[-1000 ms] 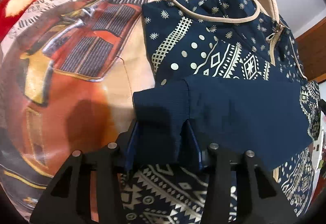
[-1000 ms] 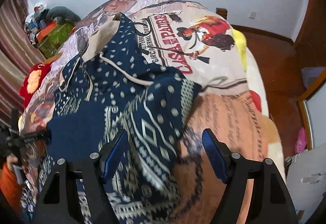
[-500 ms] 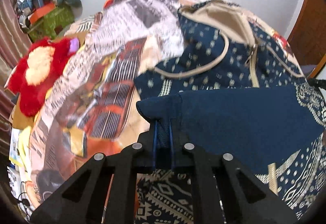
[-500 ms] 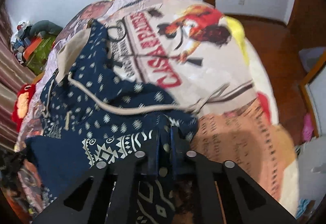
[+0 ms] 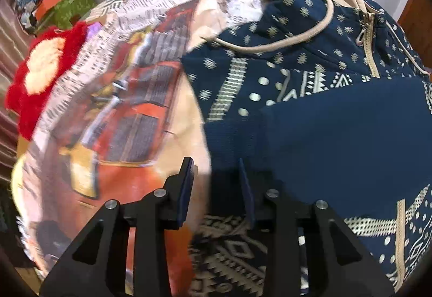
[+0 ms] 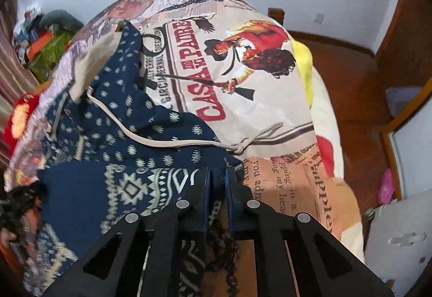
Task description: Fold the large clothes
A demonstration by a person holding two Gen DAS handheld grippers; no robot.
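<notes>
Left gripper (image 5: 216, 175) stands open over the navy patterned hoodie (image 5: 337, 135); right gripper (image 6: 217, 178) pinches its hem, contact partly hidden.

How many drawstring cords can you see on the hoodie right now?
2. One cord loops across the hoodie left of the zipper; a thinner cord runs right of it. More may be hidden.

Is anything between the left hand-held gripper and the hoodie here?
Nothing visible. The left hand-held gripper is open right at the hoodie edge, fabric reaching between its fingers. The right hand-held gripper is already shut on the hoodie.
</notes>
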